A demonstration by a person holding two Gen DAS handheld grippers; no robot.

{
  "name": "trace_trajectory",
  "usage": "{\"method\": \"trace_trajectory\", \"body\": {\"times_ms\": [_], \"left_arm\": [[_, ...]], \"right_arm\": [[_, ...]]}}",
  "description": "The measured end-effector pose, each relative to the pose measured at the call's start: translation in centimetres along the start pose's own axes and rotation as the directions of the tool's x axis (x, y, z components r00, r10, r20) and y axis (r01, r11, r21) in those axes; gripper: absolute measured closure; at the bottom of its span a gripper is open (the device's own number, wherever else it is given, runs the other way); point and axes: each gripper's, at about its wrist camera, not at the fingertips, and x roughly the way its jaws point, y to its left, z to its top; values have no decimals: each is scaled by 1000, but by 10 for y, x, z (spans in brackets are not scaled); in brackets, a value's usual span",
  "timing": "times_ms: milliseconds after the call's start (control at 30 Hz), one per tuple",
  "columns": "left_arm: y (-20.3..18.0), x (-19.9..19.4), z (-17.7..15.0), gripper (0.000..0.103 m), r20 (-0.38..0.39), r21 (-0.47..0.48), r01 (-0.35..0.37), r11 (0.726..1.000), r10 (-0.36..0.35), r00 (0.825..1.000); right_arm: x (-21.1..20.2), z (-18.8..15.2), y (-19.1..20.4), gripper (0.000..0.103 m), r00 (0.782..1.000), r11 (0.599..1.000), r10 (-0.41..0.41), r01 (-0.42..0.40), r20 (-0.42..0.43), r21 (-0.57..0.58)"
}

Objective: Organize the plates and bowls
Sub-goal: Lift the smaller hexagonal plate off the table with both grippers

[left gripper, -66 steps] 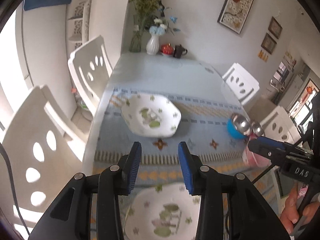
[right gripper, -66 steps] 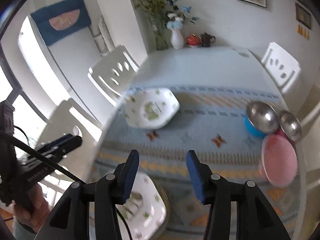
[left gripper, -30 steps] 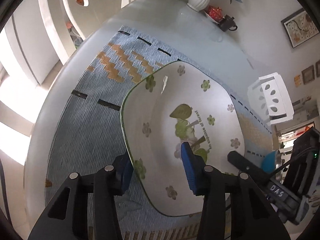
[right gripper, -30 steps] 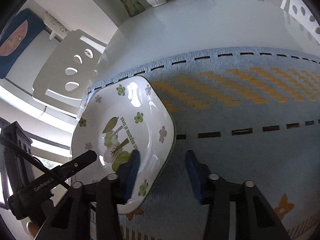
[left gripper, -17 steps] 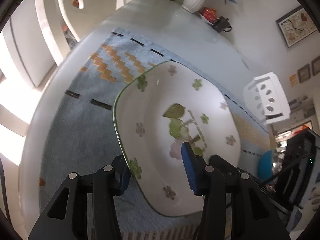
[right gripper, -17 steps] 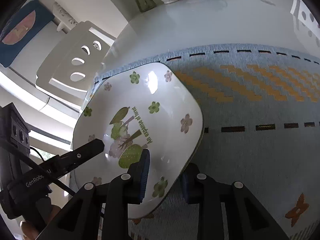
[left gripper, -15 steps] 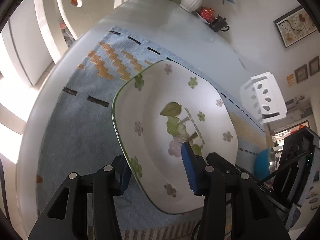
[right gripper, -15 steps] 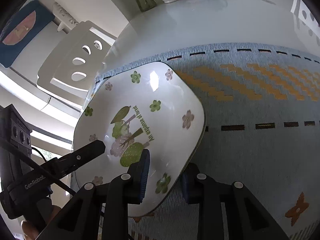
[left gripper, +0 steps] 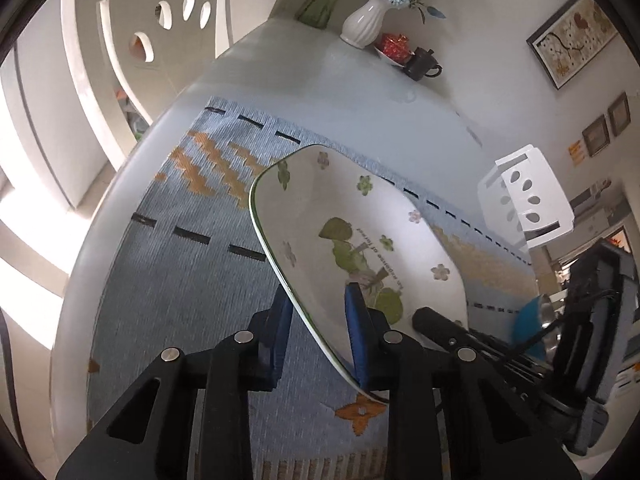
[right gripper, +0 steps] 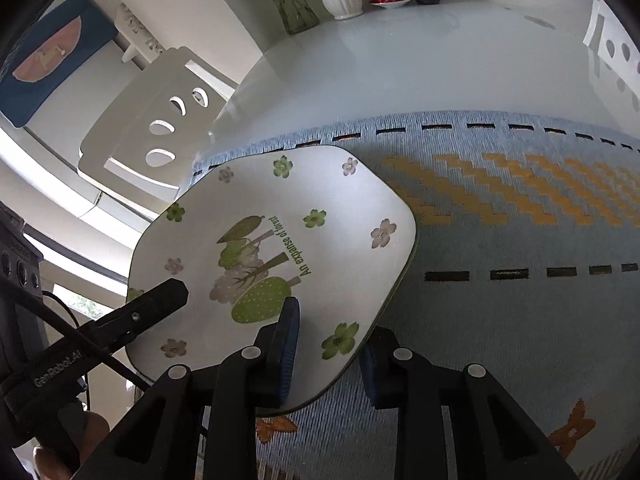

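A white square plate [left gripper: 360, 232] with green flowers and a tree print hangs tilted above the blue mat, held from both sides. My left gripper [left gripper: 318, 336] has the plate's near rim between its blue pads, one pad inside the dish and one under it, and its jaws are closing on it. In the right wrist view the same plate [right gripper: 280, 208] sits in my right gripper [right gripper: 328, 356], shut on the opposite rim. The left gripper's finger [right gripper: 160, 304] shows on the plate at its left side, and the right gripper's finger [left gripper: 436, 320] shows in the left wrist view.
A blue woven mat [right gripper: 520, 320] with orange zigzags covers the near half of the white table [right gripper: 400, 72]. A blue bowl [left gripper: 528, 320] holding a steel one sits at the right. Vase [left gripper: 360, 28], red cup and dark teapot [left gripper: 420, 64] stand at the far end. White chairs [left gripper: 524, 204] surround the table.
Both grippers came down from above the table onto the far plate and closed on its opposite rims. The plate has since tipped up off the mat, and the left jaws have narrowed.
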Motion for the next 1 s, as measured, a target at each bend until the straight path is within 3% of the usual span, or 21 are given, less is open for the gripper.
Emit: {"method": "trace_trajectory", "body": {"times_ms": [100, 200, 267, 400, 500, 667, 767, 1000], "left_arm": [[6, 10, -2, 81, -46, 17, -21, 1000, 22, 999], [20, 19, -5, 79, -94, -12, -23, 1000, 21, 995], [27, 18, -5, 79, -86, -28, -9, 1000, 6, 996], [23, 22, 1, 80, -89, -8, -8, 1000, 7, 996], [22, 23, 3, 80, -83, -11, -3, 1000, 2, 997], [26, 24, 5, 80, -71, -50, 8, 999, -12, 997], [22, 24, 3, 80, -61, -15, -17, 1000, 16, 998], [18, 18, 4, 80, -42, 7, -13, 1000, 13, 999]], "right_arm": [[3, -2, 2, 77, 1000, 999, -26, 26, 4, -40], [12, -2, 0, 76, 997, 998, -22, 17, -79, -58], [12, 0, -5, 76, 996, 998, -9, 4, -91, -63], [16, 20, -28, 75, 993, 999, 31, -29, -113, 25], [22, 34, -36, 75, 994, 998, 60, -56, -95, 42], [26, 35, -25, 75, 1000, 999, 7, -9, -28, -45], [25, 32, -22, 77, 1000, 998, -8, 7, -15, -67], [2, 31, -22, 85, 995, 993, 73, -66, 64, -99]]}}
